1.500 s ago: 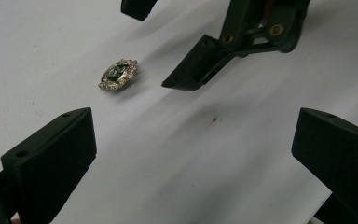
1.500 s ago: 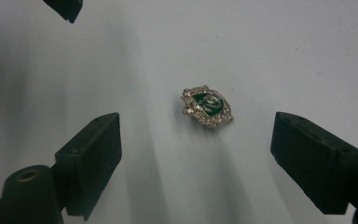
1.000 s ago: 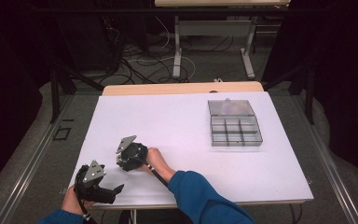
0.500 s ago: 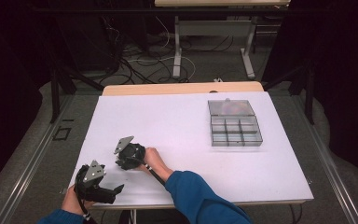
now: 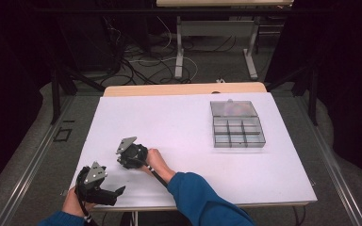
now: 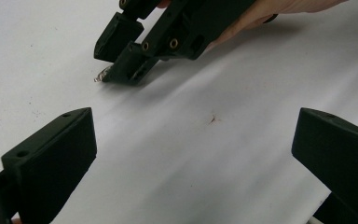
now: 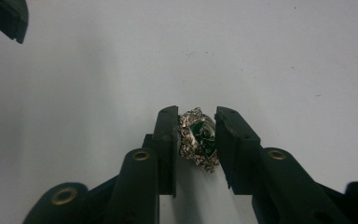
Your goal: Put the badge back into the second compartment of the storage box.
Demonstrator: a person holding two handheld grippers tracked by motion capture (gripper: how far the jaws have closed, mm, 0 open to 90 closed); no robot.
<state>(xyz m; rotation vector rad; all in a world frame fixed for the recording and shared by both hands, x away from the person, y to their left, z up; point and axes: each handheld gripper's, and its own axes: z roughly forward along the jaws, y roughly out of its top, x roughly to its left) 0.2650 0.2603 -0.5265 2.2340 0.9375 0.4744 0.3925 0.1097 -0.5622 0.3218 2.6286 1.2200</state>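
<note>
A small silvery ornament with a green stone (image 7: pixel 196 140) lies on the white table (image 5: pixel 193 127) near its front left. My right gripper (image 7: pixel 196 135) points down at it. Its jaws have just been closing, and both pads now press against the ornament's sides. In the left gripper view a silvery bit of the ornament (image 6: pixel 100 76) pokes out under the right gripper (image 6: pixel 119 56). My left gripper (image 6: pixel 193 154) hovers just in front of that spot, jaws wide apart with nothing between them. The high view has the left gripper (image 5: pixel 115 193) at the table's front left corner and the right gripper (image 5: pixel 122 161) beside it.
A clear compartment box (image 5: pixel 236 125) with its lid back sits at the table's far right. One jaw of the left gripper (image 7: pixel 4 16) reaches into the top left of the right gripper view. Cables and table legs (image 5: pixel 179 52) lie on the floor beyond the far edge.
</note>
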